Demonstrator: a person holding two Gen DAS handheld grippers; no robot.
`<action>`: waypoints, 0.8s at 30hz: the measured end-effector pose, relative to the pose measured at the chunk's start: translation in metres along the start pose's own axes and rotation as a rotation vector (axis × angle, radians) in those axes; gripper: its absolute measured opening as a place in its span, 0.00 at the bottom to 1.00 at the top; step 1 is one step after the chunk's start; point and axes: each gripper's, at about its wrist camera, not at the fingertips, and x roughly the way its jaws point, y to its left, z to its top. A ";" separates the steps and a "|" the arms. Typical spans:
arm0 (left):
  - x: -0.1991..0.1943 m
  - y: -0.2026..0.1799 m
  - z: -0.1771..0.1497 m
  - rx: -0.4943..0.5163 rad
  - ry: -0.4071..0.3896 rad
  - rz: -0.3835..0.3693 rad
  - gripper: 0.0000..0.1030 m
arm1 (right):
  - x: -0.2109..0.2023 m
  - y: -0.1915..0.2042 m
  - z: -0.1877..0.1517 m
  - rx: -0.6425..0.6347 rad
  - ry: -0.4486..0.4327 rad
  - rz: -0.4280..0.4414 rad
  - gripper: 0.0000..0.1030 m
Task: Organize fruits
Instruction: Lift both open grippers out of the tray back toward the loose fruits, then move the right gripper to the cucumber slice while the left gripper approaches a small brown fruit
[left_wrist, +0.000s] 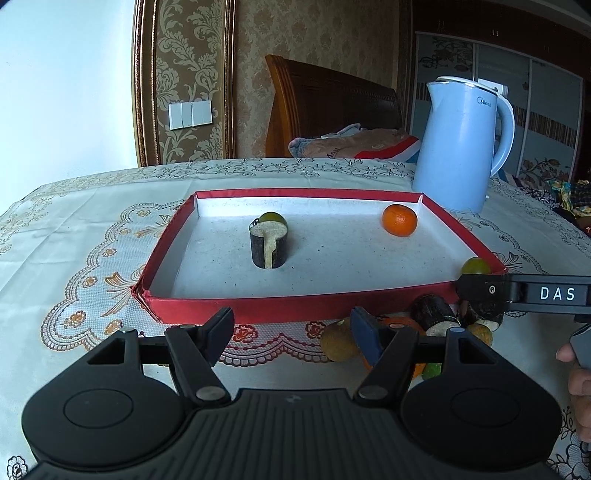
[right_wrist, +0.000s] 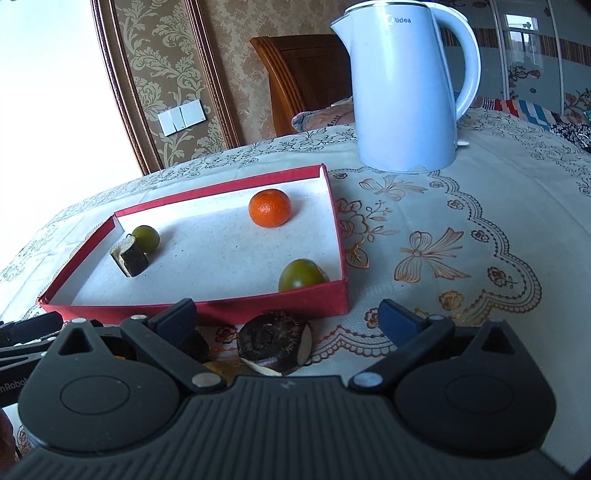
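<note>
Four fruits sit in your red tray (right_wrist: 334, 218); both claws spread, holding nothing.
Tray holds: orange mandarin (right_wrist: 269, 208) far right, green fruit (right_wrist: 301, 275) near-right corner, green fruit (right_wrist: 146, 238) touching the sugarcane piece (right_wrist: 129, 260) left. Loose fruit pile (left_wrist: 436, 326) lies on the desk (right_wrist: 443, 236) just before the tray, beside your left claw (left_wrist: 291, 330) and right claw (right_wrist: 288, 321). Blue kettle (right_wrist: 404, 85) stands far right.

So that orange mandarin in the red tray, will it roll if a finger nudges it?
Probably yes: the mandarin looks round and sits free on the flat tray floor, touching nothing. The low tray wall beside it would likely stop it. Its dimpled skin should give the fingers decent grip, though hard squeezing might bruise it.
</note>
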 end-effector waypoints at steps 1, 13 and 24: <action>0.001 -0.001 0.001 0.000 -0.001 0.001 0.67 | 0.000 0.000 0.000 -0.001 -0.003 -0.001 1.00; -0.003 0.032 0.004 -0.130 0.001 0.047 0.79 | -0.002 0.000 0.001 0.005 -0.007 0.001 1.00; 0.008 0.014 -0.001 -0.033 0.053 0.038 0.79 | -0.001 -0.001 0.001 0.008 -0.002 0.007 1.00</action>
